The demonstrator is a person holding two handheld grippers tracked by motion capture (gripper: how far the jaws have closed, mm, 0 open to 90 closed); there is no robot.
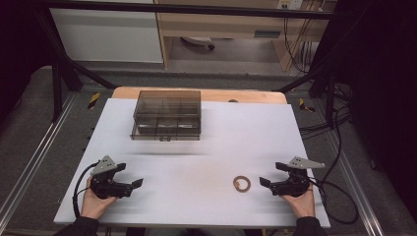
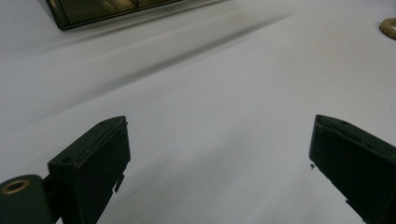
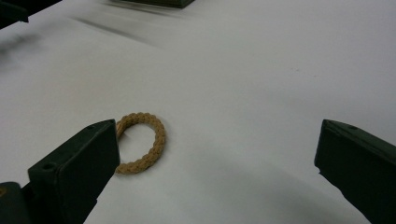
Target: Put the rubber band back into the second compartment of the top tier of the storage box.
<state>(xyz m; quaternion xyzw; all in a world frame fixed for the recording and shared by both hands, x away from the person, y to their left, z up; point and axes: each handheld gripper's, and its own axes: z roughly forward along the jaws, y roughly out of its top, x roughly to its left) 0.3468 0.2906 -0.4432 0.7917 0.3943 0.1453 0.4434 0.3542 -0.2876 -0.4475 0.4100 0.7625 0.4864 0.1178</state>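
Observation:
A tan braided ring (image 1: 241, 184) lies flat on the white table top (image 1: 206, 142), front right of centre. My right gripper (image 1: 273, 174) rests near the front right edge, open, jaws pointing left toward the ring, a short gap away. In the right gripper view the ring (image 3: 142, 142) lies just past the left jaw, with nothing between the jaws. My left gripper (image 1: 129, 174) rests near the front left edge, open and empty, pointing right. The ring's edge (image 2: 389, 27) shows at the far right of the left gripper view.
A smoky transparent box (image 1: 166, 114) with several compartments stands at the back of the table, left of centre; its corner (image 2: 100, 10) appears at the top of the left gripper view. Black frame bars and cables surround the table. A hand holds each gripper at the front edge.

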